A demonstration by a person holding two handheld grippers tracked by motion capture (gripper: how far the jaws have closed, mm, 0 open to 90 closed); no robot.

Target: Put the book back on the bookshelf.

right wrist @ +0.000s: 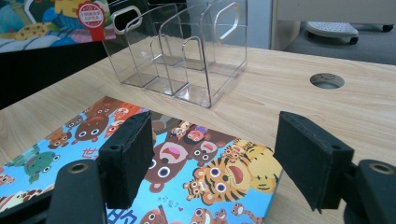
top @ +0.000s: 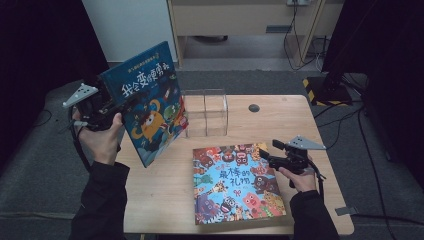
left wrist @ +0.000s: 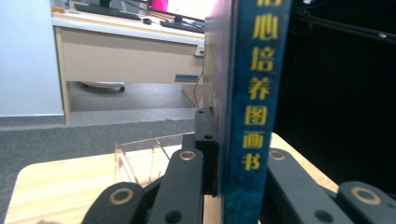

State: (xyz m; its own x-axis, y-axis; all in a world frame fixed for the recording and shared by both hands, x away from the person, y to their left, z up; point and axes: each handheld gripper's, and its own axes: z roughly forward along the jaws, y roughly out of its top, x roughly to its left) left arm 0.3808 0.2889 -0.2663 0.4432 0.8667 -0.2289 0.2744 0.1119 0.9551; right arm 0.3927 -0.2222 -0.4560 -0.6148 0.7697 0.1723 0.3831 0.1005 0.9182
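- I see grey carpet (top: 40, 170) all round the wooden table (top: 165, 195).
- At twelve o'clock, a beige desk (top: 240, 20).
- Black curtains (top: 35, 45) flank both sides.

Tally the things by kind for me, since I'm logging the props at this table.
Picture books: 2, the blue book in the left gripper and the animal book flat on the table
Clear racks: 1
Grippers: 2, counting the right gripper
Total: 5
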